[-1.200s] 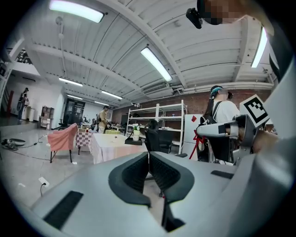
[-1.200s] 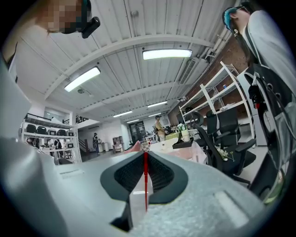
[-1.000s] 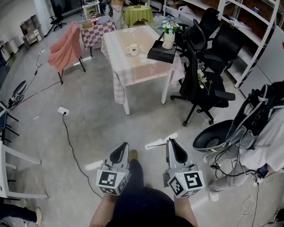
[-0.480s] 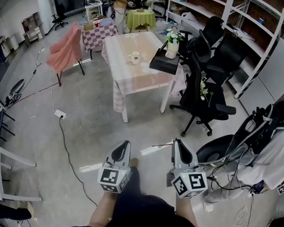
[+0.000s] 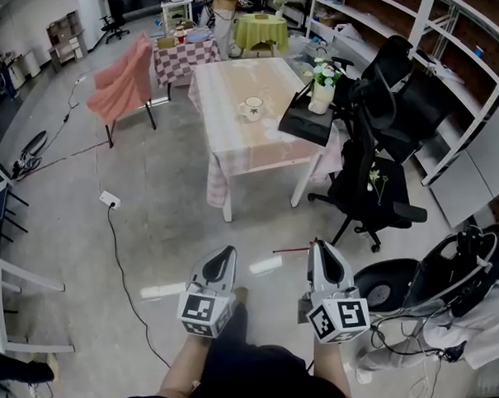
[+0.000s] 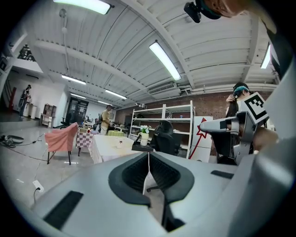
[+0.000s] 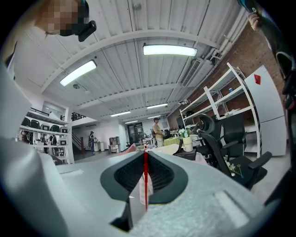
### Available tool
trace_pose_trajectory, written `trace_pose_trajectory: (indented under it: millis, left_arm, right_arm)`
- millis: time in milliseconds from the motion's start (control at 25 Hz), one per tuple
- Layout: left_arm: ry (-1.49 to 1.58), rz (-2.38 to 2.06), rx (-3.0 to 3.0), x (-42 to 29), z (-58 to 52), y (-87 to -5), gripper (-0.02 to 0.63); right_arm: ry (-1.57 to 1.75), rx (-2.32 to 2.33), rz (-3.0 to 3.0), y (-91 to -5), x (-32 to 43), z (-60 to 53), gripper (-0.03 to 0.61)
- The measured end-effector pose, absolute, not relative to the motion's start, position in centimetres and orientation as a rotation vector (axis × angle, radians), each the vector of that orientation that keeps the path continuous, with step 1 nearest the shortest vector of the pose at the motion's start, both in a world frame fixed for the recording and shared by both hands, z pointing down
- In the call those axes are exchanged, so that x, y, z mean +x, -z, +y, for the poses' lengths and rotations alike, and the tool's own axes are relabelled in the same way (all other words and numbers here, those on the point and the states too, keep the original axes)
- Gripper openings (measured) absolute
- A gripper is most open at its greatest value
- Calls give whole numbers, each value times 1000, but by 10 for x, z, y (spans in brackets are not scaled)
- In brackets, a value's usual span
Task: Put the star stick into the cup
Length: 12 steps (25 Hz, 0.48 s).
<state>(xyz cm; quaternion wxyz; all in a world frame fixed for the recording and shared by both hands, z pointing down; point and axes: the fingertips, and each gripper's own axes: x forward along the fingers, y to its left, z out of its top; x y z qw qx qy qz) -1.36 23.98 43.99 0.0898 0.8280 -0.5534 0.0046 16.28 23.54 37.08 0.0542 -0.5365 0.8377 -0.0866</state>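
Observation:
My right gripper (image 5: pixel 319 245) is shut on the thin red star stick (image 5: pixel 291 251), which pokes out level to the left over the floor. In the right gripper view the stick (image 7: pixel 145 183) runs upright between the pressed pads. The left gripper view shows its red star tip (image 6: pixel 202 132) beside the right gripper (image 6: pixel 231 127). My left gripper (image 5: pixel 228 251) is shut and holds nothing; its jaws meet in a thin line (image 6: pixel 148 155). The white cup (image 5: pixel 251 109) stands on the cloth-covered table (image 5: pixel 228 88) well ahead of both grippers, and shows small in the left gripper view (image 6: pixel 120 142).
A black tray (image 5: pixel 304 121) and a white vase of flowers (image 5: pixel 322 96) sit at the table's right edge. Black office chairs (image 5: pixel 372 180) crowd its right side. A pink-draped chair (image 5: pixel 121 84) stands left. A power strip and cable (image 5: pixel 111 200) lie on the floor.
The table and cup have grown larger and slid lower in the head view. Both grippers sit a little lower and further right, the stick still in the right one.

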Motion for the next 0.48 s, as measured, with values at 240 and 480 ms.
trace_pose_trajectory:
  millis: [240,480]
  left_arm:
    - [-7,-1625,2449,-26,205,-435,15]
    - [16,-1627,2444,-40,170,-433,15]
  right_arm:
    - [295,-1599,2569,-368,138,195,17]
    - [278,-1573,2598,-365,115,159,17]
